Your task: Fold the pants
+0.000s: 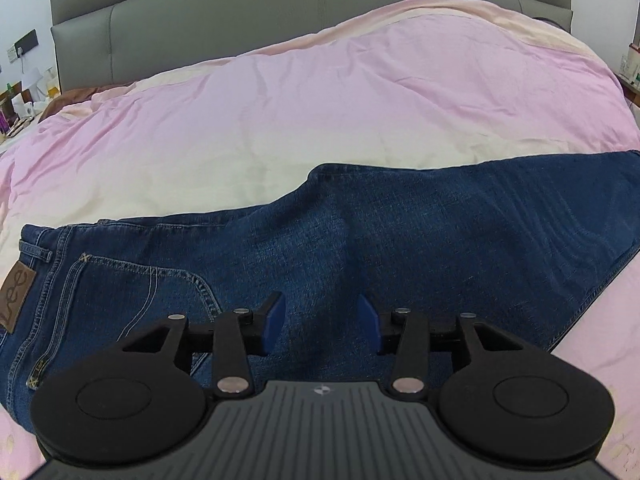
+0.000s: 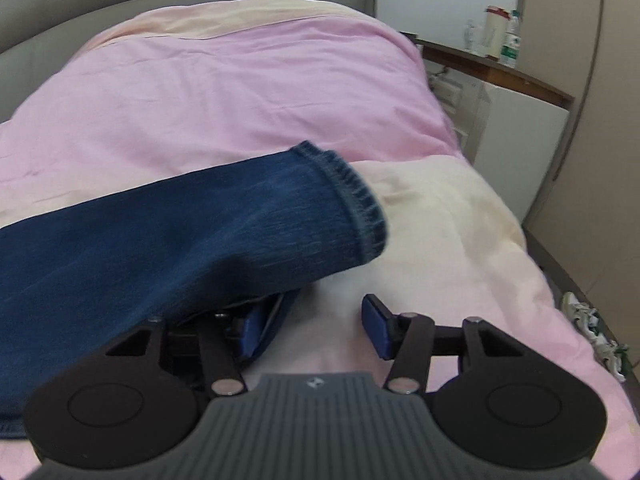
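Left tongs (image 1: 322, 322) hover spread wide over the pants (image 1: 360, 248), gripping nothing; the waistband with its leather patch (image 1: 14, 300) lies off to the left on the pink bed (image 1: 280, 120). Right tongs (image 2: 316, 330) gape too, the leg hem (image 2: 360, 204) draped over their left finger (image 2: 252, 332), unpinched.
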The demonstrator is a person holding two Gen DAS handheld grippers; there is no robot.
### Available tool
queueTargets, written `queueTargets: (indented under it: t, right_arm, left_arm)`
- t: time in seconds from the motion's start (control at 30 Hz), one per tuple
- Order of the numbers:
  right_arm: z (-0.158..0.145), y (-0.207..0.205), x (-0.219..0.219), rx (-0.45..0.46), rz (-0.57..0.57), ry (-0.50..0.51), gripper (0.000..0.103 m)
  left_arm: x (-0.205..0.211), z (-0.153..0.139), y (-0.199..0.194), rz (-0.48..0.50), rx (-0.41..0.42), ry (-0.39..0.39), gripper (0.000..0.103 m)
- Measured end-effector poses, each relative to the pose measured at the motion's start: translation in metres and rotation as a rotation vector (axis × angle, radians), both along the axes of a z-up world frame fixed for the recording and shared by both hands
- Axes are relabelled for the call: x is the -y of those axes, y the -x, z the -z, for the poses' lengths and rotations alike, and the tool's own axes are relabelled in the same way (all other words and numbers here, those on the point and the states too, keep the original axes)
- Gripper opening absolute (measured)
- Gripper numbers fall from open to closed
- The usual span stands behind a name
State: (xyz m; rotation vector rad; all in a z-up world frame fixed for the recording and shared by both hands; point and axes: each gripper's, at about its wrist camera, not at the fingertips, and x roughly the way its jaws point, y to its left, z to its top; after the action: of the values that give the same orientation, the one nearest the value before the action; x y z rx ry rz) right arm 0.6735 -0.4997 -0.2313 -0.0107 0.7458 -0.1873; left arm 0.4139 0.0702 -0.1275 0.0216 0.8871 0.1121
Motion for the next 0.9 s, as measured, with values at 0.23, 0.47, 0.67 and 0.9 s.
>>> queueTargets:
  t: [0.23, 0.47, 0.67, 0.9]
  right_arm:
    - [-0.004, -0.01, 0.041, -0.055, 0.091, 0.011, 0.029]
    - [-0.041, 0.018, 0.074, 0.002, 0.189, -0.13, 0.026]
    - [-0.052, 0.025, 0.023, 0.065, -0.071, -0.141, 0.026]
    - [0.006, -0.01, -0.001, -0.121, -0.11, 0.07, 0.002]
  left_arm:
    - [-0.021, 0.014, 0.006, -0.07, -0.034, 0.02, 0.05]
    - [-0.033, 0.011, 0.027, -0.084, 0.004, 0.054, 0.05]
    - [-0.034, 0.005, 0.051, -0.104, 0.002, 0.063, 0.05]
    - [-0.044, 0.001, 0.072, -0.142, -0.01, 0.047, 0.05]
